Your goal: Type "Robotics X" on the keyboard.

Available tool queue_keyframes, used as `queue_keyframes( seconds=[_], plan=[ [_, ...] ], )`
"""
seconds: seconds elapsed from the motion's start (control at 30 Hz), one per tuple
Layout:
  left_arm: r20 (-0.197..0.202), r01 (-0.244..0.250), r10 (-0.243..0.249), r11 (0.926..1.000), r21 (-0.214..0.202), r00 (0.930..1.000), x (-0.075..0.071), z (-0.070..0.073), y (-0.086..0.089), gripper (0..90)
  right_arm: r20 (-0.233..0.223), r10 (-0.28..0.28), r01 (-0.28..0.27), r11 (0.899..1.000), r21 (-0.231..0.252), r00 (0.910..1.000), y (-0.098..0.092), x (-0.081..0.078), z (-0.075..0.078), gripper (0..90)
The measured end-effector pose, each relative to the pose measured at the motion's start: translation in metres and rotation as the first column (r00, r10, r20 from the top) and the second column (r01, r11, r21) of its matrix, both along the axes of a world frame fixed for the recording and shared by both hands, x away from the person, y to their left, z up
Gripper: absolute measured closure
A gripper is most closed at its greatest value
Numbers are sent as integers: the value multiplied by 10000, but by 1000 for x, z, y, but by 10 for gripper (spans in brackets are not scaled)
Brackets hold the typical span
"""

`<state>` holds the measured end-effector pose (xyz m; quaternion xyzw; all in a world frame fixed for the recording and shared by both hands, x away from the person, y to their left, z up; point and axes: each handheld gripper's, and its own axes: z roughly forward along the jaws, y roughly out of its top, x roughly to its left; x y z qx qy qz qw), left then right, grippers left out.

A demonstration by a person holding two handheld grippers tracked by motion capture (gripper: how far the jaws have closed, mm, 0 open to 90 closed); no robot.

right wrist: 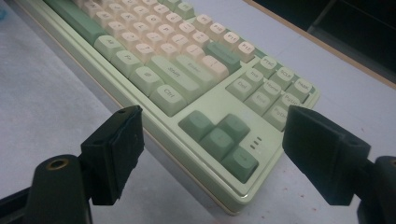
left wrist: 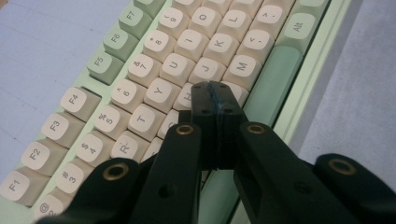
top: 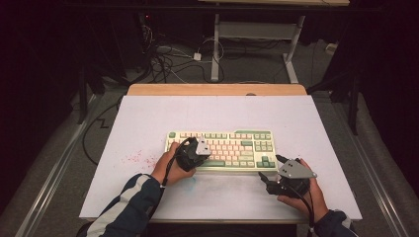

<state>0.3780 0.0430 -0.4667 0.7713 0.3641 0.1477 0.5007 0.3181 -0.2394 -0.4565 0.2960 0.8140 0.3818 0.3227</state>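
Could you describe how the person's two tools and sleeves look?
Both tools are black with two jaws and brass-coloured rivets. The left tool and right tool each carry a grey three-cornered plate and trail a black cable. The left sleeve is dark blue with white stripes; the right sleeve is dark blue.

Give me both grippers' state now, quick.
Left gripper: closed, nothing between the jaws, tips over the keyboard keys.
Right gripper: open, holding nothing, near the keyboard's arrow-key corner.

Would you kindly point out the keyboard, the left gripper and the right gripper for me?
keyboard [top: 237, 148], high view, middle of its key field.
left gripper [left wrist: 215, 93], left gripper view, tip of its shut jaws.
right gripper [right wrist: 212, 135], right gripper view, gap midway between its open jaws.
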Motion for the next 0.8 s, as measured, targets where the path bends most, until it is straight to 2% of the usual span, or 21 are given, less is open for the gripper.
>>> queue_keyframes(
  seconds=[0.03, 0.27, 0.4, 0.47, 0.57, 0.6, 0.7, 0.8],
  plan=[
    [-75, 12, -11, 9999, 128, 10000, 0, -2, -1, 867, -13, 13, -13, 10000, -11, 10000, 0, 0, 0, 216],
    [267, -9, 12, 9999, -100, 9996, -2, 4, 1, 867, -80, 57, -57, 9999, -89, 10000, 1, 0, -1, 216],
    [539, -42, 53, 9998, -201, 9985, -4, 8, 4, 840, -70, 54, -55, 9999, -104, 10000, 1, 0, 0, 216],
    [800, -80, 109, 9993, -371, 9967, -6, 12, 7, 810, -80, 45, -46, 9999, -96, 10000, 1, -1, 0, 217],
    [1248, -89, 203, 9958, -913, 9920, -10, 21, 13, 708, -84, 67, -67, 9999, -101, 9999, 1, -1, 0, 217],
    [1330, -31, 165, 9950, -1000, 9910, -12, 23, 15, 698, -85, 76, -77, 9999, -94, 9999, 1, 0, 0, 217],
    [1682, 154, 31, 9940, -1084, 9858, -17, 27, 22, 583, -121, 72, -73, 9999, -100, 9999, 0, 0, -1, 217],
    [1863, 2, 231, 9923, -1239, 9822, -20, 27, 29, 468, -103, 63, -64, 10000, -77, 9999, 0, 0, 0, 217]
  ],
)
